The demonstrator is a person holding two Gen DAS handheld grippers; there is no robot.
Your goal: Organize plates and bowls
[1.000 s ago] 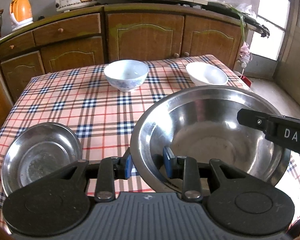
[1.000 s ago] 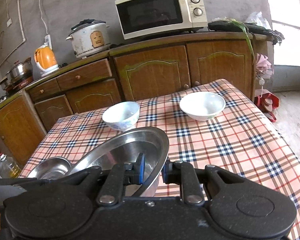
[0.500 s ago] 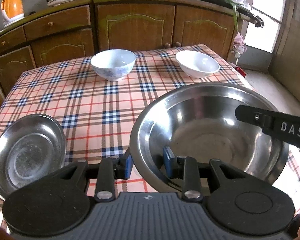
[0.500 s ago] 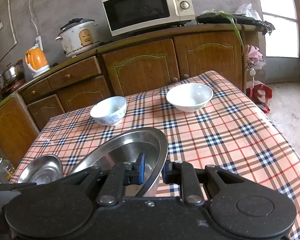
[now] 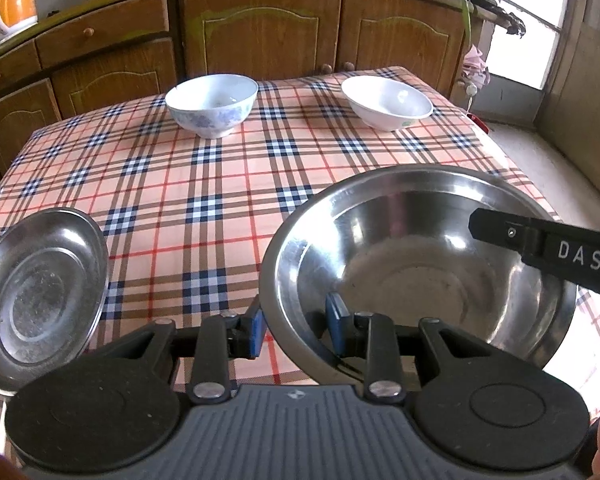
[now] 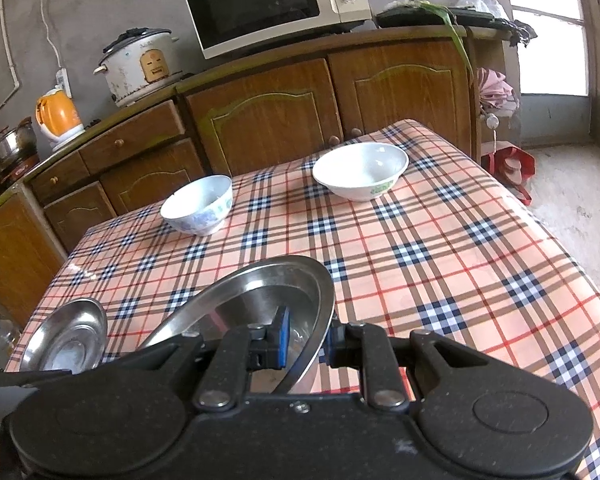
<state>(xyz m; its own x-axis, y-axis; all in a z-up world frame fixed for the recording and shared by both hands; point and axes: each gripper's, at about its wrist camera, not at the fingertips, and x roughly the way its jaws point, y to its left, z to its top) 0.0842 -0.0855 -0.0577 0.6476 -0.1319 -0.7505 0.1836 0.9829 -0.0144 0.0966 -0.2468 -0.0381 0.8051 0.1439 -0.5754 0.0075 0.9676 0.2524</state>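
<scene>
Checked tablecloth (image 5: 204, 184) in pink, navy and red covers the table, which fills most of both views, with wooden cabinets (image 6: 260, 120) running behind it at twelve o'clock. On the counter top, in the right wrist view, sit a microwave (image 6: 276, 4), a rice cooker (image 6: 140, 64) at its nine o'clock, and an orange kettle (image 6: 58, 116) further along toward nine.

Next in size is the large steel bowl (image 5: 416, 264), held up off the cloth near the table's six o'clock edge. Both tongs are clenched on its rim. The left gripper (image 5: 296, 328) pinches the near rim, one blue pad outside the wall and one inside. The right gripper (image 6: 306, 340) clamps the rim on the bowl's three o'clock side in the same way, and its black finger shows in the left wrist view reaching in over the bowl from three o'clock.

A shallow steel plate (image 5: 40, 296) lies on the cloth at nine o'clock of the big bowl, apart from it, near the table's left edge.

Two smaller bowls stand well beyond, toward the cabinets and apart from each other: a white bowl (image 5: 386, 102) at one o'clock, and a blue-patterned bowl (image 5: 212, 104) at eleven o'clock, both upright.
</scene>
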